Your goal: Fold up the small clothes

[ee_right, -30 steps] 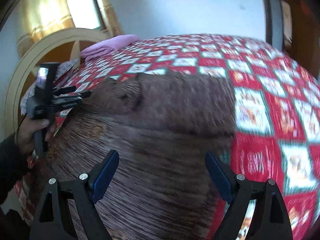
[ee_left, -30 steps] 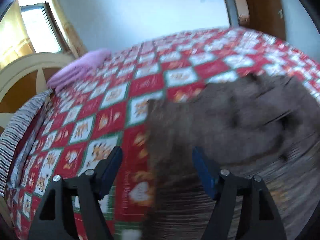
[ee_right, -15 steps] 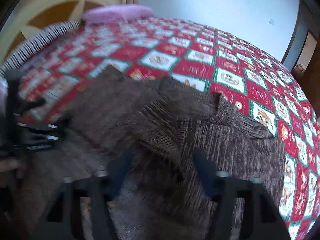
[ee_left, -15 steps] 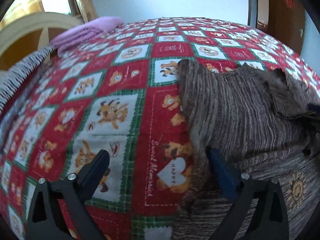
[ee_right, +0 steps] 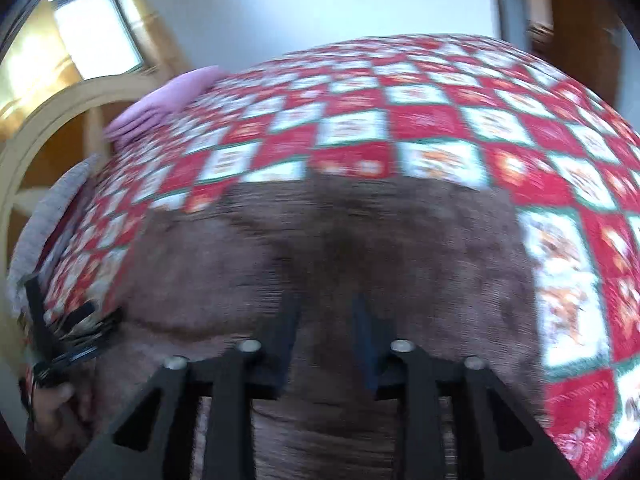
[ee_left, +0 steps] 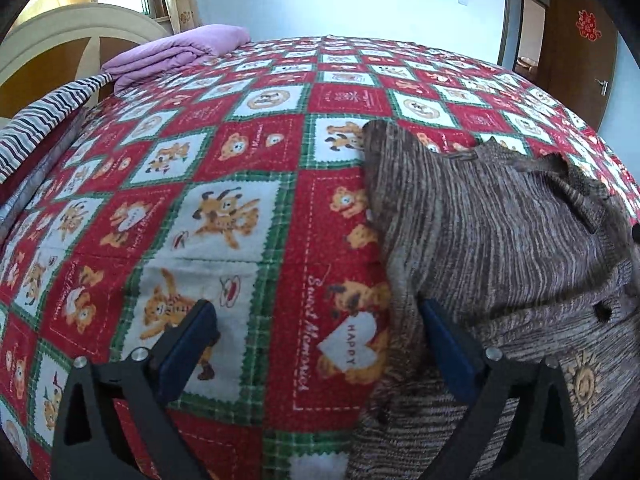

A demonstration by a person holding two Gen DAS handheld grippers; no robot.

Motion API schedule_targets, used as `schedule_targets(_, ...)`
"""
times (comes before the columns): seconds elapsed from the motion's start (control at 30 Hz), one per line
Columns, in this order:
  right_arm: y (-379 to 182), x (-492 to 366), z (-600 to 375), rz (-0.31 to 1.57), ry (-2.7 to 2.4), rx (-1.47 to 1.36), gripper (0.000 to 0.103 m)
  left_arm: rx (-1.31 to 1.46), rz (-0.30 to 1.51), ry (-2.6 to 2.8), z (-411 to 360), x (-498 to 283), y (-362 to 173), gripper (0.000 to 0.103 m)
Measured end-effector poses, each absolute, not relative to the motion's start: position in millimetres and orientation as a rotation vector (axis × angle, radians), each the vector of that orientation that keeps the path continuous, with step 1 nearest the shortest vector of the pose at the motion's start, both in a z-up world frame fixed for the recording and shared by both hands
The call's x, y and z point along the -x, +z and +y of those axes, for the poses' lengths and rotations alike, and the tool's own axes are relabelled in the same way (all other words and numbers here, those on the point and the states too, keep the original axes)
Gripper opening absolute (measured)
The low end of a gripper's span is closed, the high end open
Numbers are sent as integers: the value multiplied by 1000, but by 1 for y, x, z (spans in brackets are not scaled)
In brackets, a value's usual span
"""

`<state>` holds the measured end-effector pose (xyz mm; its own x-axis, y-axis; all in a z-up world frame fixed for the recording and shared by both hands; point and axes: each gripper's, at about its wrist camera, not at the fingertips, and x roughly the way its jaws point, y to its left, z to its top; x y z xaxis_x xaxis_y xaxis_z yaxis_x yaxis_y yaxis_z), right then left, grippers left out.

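A: Where's the sweater?

B: Brown knit sweater (ee_left: 492, 240) lies on the checked quilt (ee_left: 248, 200), right half of the left view, lower edge cut off. My left gripper (ee_left: 316, 332) gapes wide, nothing between.

A: Right one?

B: Right gripper (ee_right: 326, 330) narrower, jaws just reopening over the sweater (heavy blur, contact unclear).

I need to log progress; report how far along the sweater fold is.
Done: one side of the brown sweater is folded over its body on the patchwork bedspread. In hand: nothing; the left gripper stands open at the sweater's edge, and the right gripper is blurred above it. Left: remaining folds.
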<state>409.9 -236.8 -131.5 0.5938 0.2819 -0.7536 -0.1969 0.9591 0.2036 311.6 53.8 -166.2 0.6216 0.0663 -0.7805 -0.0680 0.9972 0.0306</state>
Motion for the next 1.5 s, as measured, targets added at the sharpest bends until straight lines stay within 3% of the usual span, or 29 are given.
schedule_targets(0.23, -151, -459, -167, 927, 200, 232, 65, -13, 890, 86, 52, -311, -166, 103)
schedule_targets(0.4, -138, -499, -261, 926, -111, -41, 65, 10, 893, 75, 56, -311, -167, 103)
schedule_targets(0.57, -117, -454, -267, 929, 229, -203, 64, 41, 886, 60, 59, -310, -166, 103)
schedule_targets(0.67, -119, -425, -238, 948, 390, -181, 46, 70, 842, 51, 63, -302, -154, 103)
schedule_targets(0.83, -141, -407, -206, 981, 435, -91, 44, -29, 745, 0, 38, -296, -119, 103)
schedule_targets(0.97, -156, -398, -200, 996, 422, -80, 30, -157, 790, 42, 16, -323, -133, 103)
schedule_targets(1.03, -159, -392, -204, 1010, 444, -98, 29, -243, 843, 141, 19, -333, -151, 103)
schedule_targets(1.23, -160, -362, -200, 1016, 506, 0, 29, -33, 909, 75, 62, -320, -160, 103)
schedule_targets(1.5, -118, -381, -269, 833, 128, 77, 32, -79, 800, 84, 45, -342, -113, 103)
